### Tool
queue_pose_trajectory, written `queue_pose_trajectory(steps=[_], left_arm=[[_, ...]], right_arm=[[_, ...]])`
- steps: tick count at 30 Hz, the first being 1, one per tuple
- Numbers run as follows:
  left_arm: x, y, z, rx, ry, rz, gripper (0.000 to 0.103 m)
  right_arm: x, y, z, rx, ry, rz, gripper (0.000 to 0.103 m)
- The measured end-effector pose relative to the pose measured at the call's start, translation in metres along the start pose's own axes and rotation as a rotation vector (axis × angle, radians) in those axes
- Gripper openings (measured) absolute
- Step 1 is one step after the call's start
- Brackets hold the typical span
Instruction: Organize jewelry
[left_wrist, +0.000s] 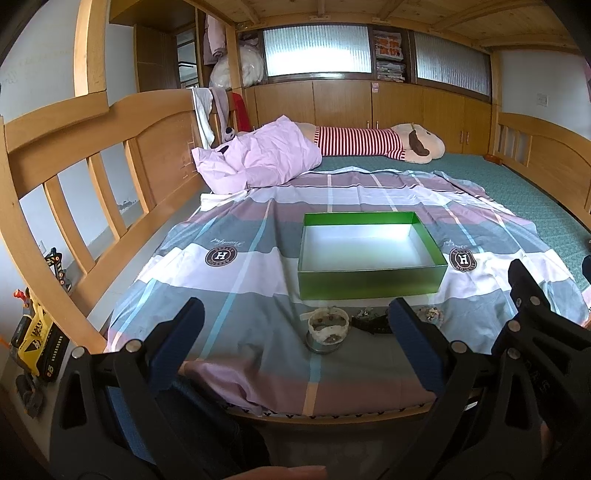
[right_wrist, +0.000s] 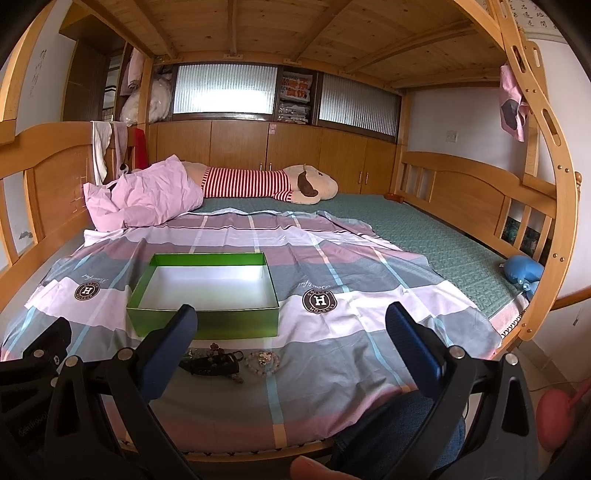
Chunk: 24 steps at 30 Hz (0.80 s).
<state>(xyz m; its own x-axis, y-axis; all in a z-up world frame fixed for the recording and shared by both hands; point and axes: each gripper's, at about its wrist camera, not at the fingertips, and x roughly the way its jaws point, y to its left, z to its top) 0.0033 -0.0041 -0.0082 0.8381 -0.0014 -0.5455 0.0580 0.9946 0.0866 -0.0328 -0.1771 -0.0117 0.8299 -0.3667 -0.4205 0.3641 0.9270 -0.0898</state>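
An open green box (left_wrist: 369, 254) with a white inside lies on the plaid bedsheet (left_wrist: 240, 277); it also shows in the right wrist view (right_wrist: 207, 295). In front of it lie a white bracelet (left_wrist: 328, 325) on a grey ring, a dark jewelry piece (left_wrist: 371, 323) and a pale beaded bracelet (left_wrist: 430, 314). The right wrist view shows the dark piece (right_wrist: 214, 363) and the beaded bracelet (right_wrist: 262, 362). My left gripper (left_wrist: 295, 332) is open and empty just before the white bracelet. My right gripper (right_wrist: 291, 332) is open and empty, right of the jewelry.
A pink pillow (left_wrist: 258, 158) and a striped plush toy (left_wrist: 380, 142) lie at the far end of the bed. Wooden rails (left_wrist: 74, 192) line the left side. A yellow toy excavator (left_wrist: 33, 339) sits on the floor at left. A blue toy (right_wrist: 522, 273) lies at the right edge.
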Motion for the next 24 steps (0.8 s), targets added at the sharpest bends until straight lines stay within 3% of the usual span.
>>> queue_pose_trajectory(steps=[24], left_arm=[[0.0017, 0.0015, -0.0070, -0.003, 0.011, -0.007, 0.099]], right_arm=[[-0.0025, 0.0020, 0.0023, -0.007, 0.008, -0.006, 0.100]])
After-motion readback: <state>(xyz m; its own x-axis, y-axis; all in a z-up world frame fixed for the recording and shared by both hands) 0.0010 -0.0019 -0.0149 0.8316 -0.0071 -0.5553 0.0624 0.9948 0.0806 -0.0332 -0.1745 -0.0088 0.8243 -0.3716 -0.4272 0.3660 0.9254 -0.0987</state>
